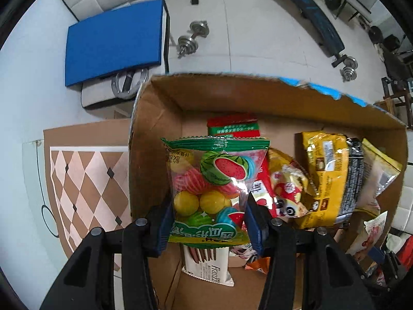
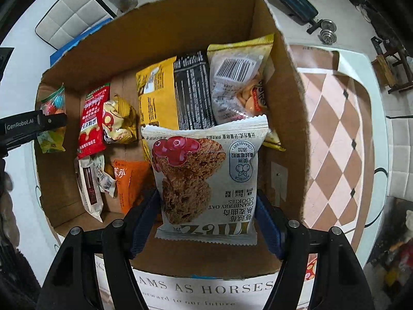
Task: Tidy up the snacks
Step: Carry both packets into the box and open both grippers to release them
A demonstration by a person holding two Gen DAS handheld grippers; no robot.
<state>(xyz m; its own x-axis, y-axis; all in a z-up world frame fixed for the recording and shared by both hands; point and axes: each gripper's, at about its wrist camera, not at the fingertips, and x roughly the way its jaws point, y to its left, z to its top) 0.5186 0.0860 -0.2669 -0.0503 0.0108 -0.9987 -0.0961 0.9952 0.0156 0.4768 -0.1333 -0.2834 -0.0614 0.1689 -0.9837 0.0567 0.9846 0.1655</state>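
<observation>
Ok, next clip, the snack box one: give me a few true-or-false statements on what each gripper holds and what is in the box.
1. The left gripper holds a watermelon candy bag. True.
2. The right gripper is empty. False: its pads clamp a cranberry oat cookie pack.
3. The cardboard box already contains snacks. True.
4. Both held packs hang above the open box. True.
5. The orange packet is held by a gripper. False: it lies on the box floor.

Your green watermelon-print candy bag is hiding most of the white wafer packet; the orange foil pouch is barely peeking out.
</observation>
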